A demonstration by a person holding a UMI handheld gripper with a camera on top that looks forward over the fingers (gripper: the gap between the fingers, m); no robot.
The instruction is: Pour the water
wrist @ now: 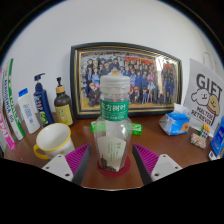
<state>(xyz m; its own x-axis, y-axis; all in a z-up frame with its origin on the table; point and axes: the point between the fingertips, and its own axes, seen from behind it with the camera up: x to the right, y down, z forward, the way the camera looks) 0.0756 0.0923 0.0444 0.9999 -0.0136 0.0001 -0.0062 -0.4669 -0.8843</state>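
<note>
A clear plastic water bottle with a white cap and a green label (114, 125) stands upright on the brown wooden table (160, 148), dead ahead at twelve o'clock and between the two fingers of the gripper (113, 163). The fingers are spread, their magenta pads (77, 158) flanking the bottle's base with a gap showing on each side, so nothing is clamped yet and the bottle rests on its own.

The water appears to reach only the lower part, so I judge it fairly light but bottom-weighted. Thin plastic like this is likely to flex and may slip where smooth; the firmest hold is probably on the lower body just below the label, squeezed gently to avoid buckling. The cap looks to be on, which would have to come off before pouring.

A yellow ceramic cup with a white inside (52, 142), the likely receiver, sits at about ten o'clock, well clear of the bottle. A framed group photograph (128, 77) stands behind.
</note>
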